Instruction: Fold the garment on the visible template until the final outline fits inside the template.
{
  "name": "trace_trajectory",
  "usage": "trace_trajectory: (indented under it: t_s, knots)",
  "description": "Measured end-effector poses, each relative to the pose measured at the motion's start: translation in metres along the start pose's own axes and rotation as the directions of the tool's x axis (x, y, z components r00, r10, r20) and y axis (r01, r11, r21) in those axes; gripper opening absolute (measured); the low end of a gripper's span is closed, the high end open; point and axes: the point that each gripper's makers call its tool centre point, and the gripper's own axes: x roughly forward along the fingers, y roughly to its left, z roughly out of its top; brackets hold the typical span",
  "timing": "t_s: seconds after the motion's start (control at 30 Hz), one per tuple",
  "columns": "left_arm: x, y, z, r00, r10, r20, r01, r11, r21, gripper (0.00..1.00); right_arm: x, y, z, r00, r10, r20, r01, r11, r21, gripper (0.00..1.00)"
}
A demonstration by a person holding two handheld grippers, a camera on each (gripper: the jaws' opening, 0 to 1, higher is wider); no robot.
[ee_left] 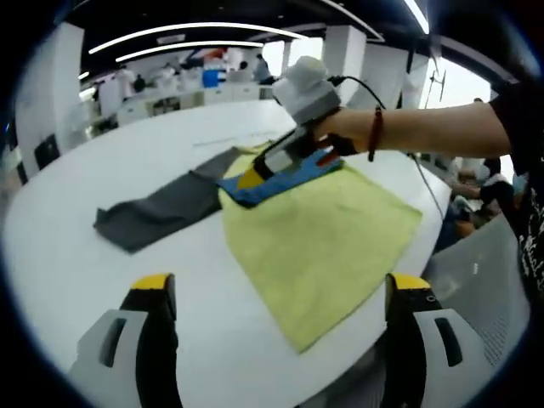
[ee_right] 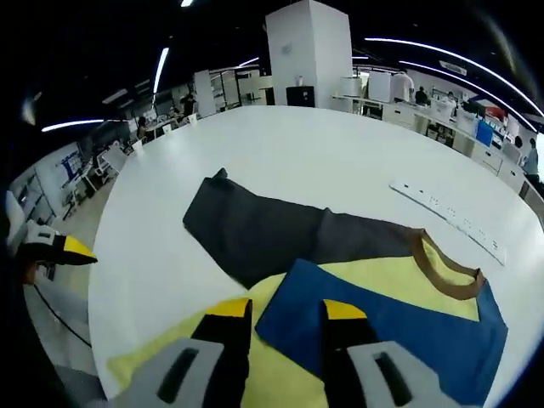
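Bare white table point(ee_left: 76, 255) lies open left of the garment point(ee_left: 323, 229); a power strip point(ee_right: 446, 217) lies beyond it.

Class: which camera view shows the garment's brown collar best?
The right gripper view: the brown collar curves plainly across the yellow garment, beside the blue sleeve. In the left gripper view, the right gripper and a hand cover that end, so I cannot make it out.

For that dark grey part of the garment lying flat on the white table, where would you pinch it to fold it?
Probably at the free far end of the dark grey cloth panel, where it tapers to a corner. That end lies flat on the white table with bare tabletop around it, so the open left gripper could slide in low from the table side and lift it toward the yellow cloth.
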Motion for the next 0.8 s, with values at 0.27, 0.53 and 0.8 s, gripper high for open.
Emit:
trace_trajectory:
  t_s: [0.27,0.53,0.8]
  knots:
    - [-0.003,0.000,0.006,1.000,0.004,0.009,-0.004,1.000,0.017,0.99,-0.022,-0.026,-0.002,0.998,-0.057,-0.011,0.057,0.998,0.007,0.65]
    - [-0.006,-0.006,0.010,1.000,0.000,0.016,-0.001,1.000,0.025,0.99,-0.047,-0.057,-0.018,0.994,-0.104,-0.029,0.106,0.993,0.047,0.74]
    - [-0.009,-0.007,0.011,1.000,-0.002,0.015,0.002,1.000,0.030,0.99,-0.077,-0.095,-0.039,0.982,-0.184,-0.046,0.187,0.981,0.060,0.74]
